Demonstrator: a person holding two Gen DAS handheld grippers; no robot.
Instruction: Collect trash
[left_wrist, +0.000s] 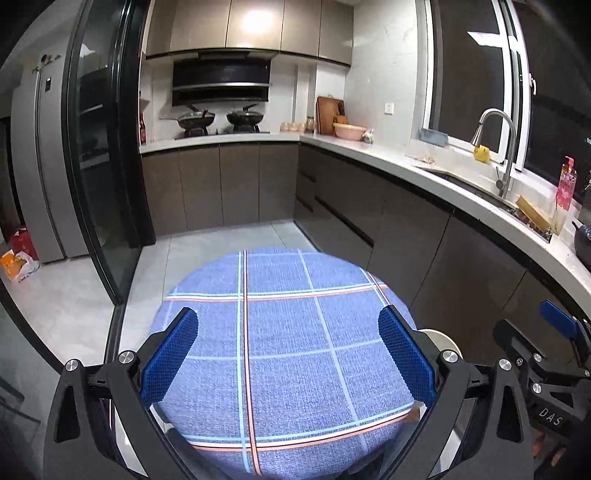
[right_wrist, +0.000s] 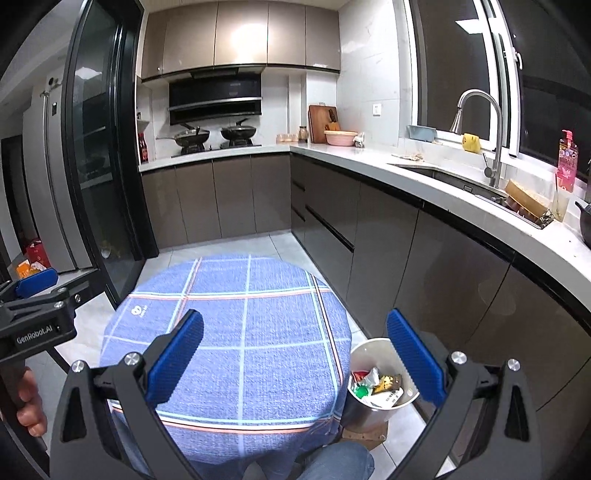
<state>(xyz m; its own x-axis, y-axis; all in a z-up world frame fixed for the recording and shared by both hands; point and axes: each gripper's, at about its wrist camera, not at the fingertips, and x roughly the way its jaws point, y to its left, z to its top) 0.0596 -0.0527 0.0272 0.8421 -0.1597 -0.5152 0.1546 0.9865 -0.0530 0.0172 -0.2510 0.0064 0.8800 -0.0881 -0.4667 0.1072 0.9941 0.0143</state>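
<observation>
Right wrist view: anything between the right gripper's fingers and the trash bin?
Nothing. The right gripper hangs open over the plaid tablecloth; the bin sits right beside its right finger.

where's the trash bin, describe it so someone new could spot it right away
Find the round table with the blue plaid cloth in the middle of the kitchen floor. On the floor at its right edge, between it and the dark lower cabinets, stands the trash bin: a small pale round bucket, the only container holding crumpled wrappers.
</observation>
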